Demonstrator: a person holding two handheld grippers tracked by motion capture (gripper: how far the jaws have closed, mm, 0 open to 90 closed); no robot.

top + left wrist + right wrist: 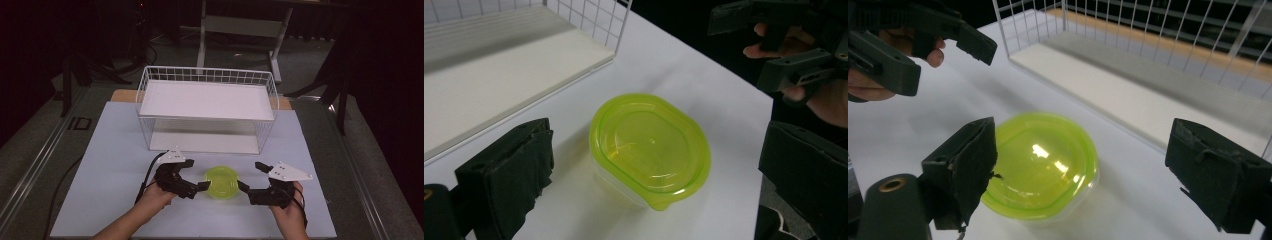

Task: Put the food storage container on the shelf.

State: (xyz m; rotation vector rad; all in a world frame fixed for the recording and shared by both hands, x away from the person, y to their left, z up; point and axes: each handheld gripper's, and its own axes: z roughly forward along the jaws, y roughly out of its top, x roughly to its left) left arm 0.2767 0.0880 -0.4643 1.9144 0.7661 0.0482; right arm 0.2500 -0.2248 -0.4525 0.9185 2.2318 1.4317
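At lower centre of the high view, my wide-open left gripper (192, 175) and right gripper (251, 178) flank the round lime-green lidded plastic tub (222, 182), left slightly nearer.

A translucent lime-green lidded container (222, 182) at lower centre sits on a plain white tabletop (110, 150); above it, a white wire grid-patterned basket (207, 76); black grippers with grey plates.

white table (110, 150) w/ container (221, 182), wire basket (207, 80).
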